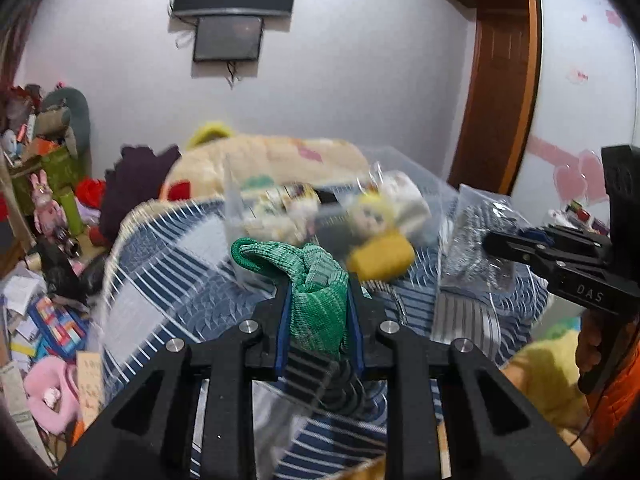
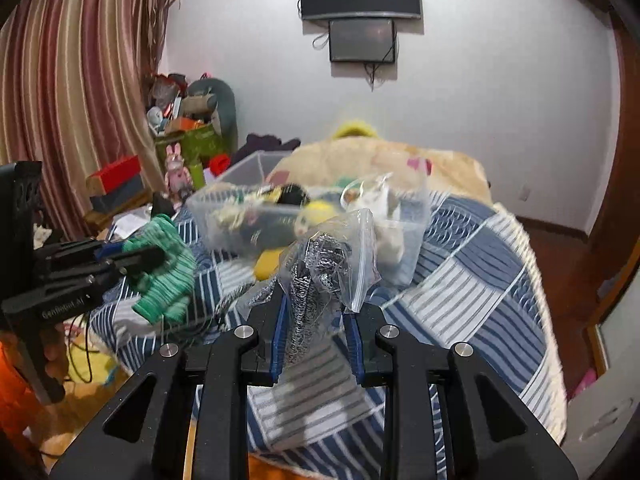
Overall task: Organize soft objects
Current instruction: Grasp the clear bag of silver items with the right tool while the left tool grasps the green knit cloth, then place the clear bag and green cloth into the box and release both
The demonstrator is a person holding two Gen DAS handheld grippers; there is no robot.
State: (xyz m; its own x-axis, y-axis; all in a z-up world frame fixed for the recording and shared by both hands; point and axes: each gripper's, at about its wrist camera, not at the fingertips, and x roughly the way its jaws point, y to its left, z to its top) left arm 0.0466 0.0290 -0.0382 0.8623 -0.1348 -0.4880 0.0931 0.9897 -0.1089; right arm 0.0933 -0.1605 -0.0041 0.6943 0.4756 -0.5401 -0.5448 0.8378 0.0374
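Note:
My left gripper (image 1: 318, 300) is shut on a green knitted piece (image 1: 316, 296), held above the bed; it also shows in the right wrist view (image 2: 164, 276). My right gripper (image 2: 316, 312) is shut on a clear zip bag (image 2: 352, 256) with grey knitted fabric (image 2: 304, 292) inside; the bag also shows at the right of the left wrist view (image 1: 476, 248). Ahead stands a clear plastic bin (image 2: 404, 256) with several soft toys, among them a yellow-haired doll (image 1: 376, 236).
The bed has a blue-and-white striped quilt (image 2: 472, 288) and a cream blanket (image 2: 380, 160) at its far end. A second clear bin (image 2: 248, 168) sits behind. Cluttered boxes and toys (image 2: 184, 140) stand left by the curtain. A wooden door (image 1: 500, 80) is right.

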